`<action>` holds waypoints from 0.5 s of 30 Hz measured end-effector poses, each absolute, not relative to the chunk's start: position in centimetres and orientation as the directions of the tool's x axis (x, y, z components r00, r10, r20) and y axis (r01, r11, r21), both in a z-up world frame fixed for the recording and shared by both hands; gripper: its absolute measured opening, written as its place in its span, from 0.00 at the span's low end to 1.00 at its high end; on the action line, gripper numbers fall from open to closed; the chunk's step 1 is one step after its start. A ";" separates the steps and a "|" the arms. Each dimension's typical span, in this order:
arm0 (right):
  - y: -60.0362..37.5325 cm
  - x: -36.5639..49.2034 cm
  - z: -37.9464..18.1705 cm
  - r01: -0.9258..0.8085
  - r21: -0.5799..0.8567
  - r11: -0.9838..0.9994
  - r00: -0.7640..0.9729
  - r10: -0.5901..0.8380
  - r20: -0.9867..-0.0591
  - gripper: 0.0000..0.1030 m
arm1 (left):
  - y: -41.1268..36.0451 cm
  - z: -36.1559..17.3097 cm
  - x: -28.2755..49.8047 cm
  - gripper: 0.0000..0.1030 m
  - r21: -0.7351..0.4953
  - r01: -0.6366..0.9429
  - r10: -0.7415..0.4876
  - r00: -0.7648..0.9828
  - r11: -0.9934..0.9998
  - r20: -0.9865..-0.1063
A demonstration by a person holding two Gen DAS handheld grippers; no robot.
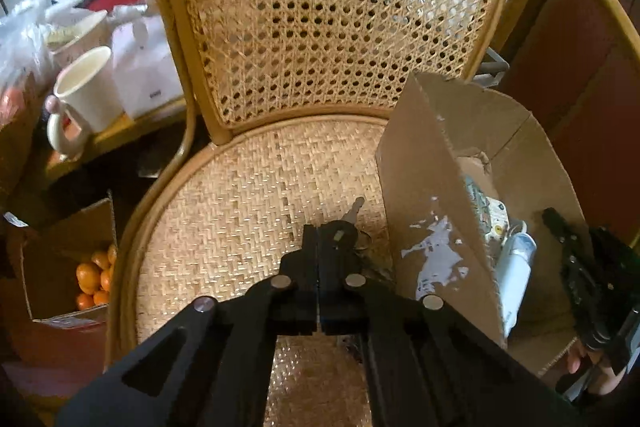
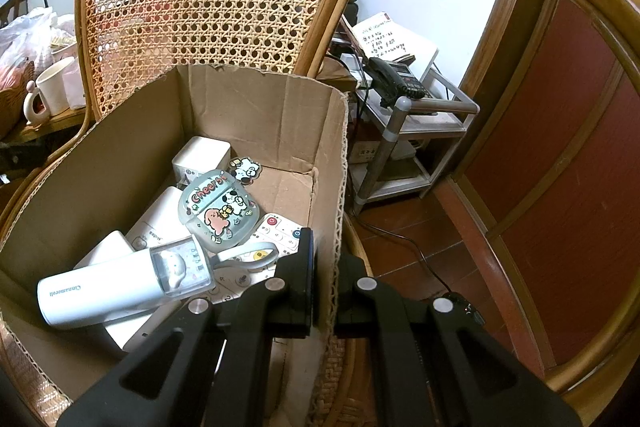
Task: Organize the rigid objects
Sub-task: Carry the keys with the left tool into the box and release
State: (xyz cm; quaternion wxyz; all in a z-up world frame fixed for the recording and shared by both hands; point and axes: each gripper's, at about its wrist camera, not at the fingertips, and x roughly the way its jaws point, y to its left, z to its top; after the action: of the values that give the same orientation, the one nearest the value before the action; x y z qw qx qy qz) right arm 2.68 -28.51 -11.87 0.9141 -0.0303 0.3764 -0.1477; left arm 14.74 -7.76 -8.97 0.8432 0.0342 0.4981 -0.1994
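Keys (image 1: 347, 227) sit on the woven seat of the rattan chair (image 1: 248, 195), pinched at the black head by the left gripper (image 1: 319, 233), whose fingers are clenched together with no gap; the metal blade pokes out beyond the tips toward the chair back, and a ring shows just right of the fingers.

Right of the keys, touching the seat, stands the cardboard box (image 1: 424, 187) with torn white label patches on its near-left wall. The right gripper (image 2: 324, 259) straddles the box's right wall (image 2: 338, 187), one finger inside and one outside, clamped on the cardboard edge (wall sits right between the pads).

Inside the box, nearest: a white Cinnamoroll bottle (image 2: 116, 291) lying on its side, clear cap end toward the right, loop strap touching a white remote (image 2: 280, 231) with red and blue buttons. Just beyond lies a clear "Cheers" case (image 2: 220, 211) with cartoon dogs, on top of white flat devices; a small dog sticker charm (image 2: 246, 169) and a white charger block (image 2: 202, 157) lie farther back.

Far left, past the chair: a cream mug (image 1: 86, 95) on a side table, and lower down a carton of oranges (image 1: 94, 279). Far right: a metal stand with a black telephone (image 2: 394, 79) and a handwritten notepad (image 2: 380, 37).
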 end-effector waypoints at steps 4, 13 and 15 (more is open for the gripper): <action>-28.5 2.7 -11.9 0.247 -0.165 0.955 0.673 -0.292 -0.679 0.07 | -8.5 -10.4 15.5 0.18 -0.155 0.385 -0.314 0.394 0.910 -0.864; -28.5 2.7 -11.9 0.247 -0.166 0.955 0.673 -0.292 -0.679 0.07 | -9.9 -13.9 17.0 0.44 -0.118 0.377 -0.252 0.331 0.919 -0.909; -28.5 2.7 -11.9 0.247 -0.166 0.955 0.673 -0.292 -0.679 0.07 | -9.8 -14.6 17.2 0.44 -0.143 0.367 -0.264 0.307 0.919 -0.914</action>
State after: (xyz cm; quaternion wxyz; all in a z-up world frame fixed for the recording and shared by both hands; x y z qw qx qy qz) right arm 2.69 -28.53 -11.86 0.9142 -0.0303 0.3764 -0.1474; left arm 17.24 -9.80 -14.63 0.8070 0.0459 0.5553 -0.1955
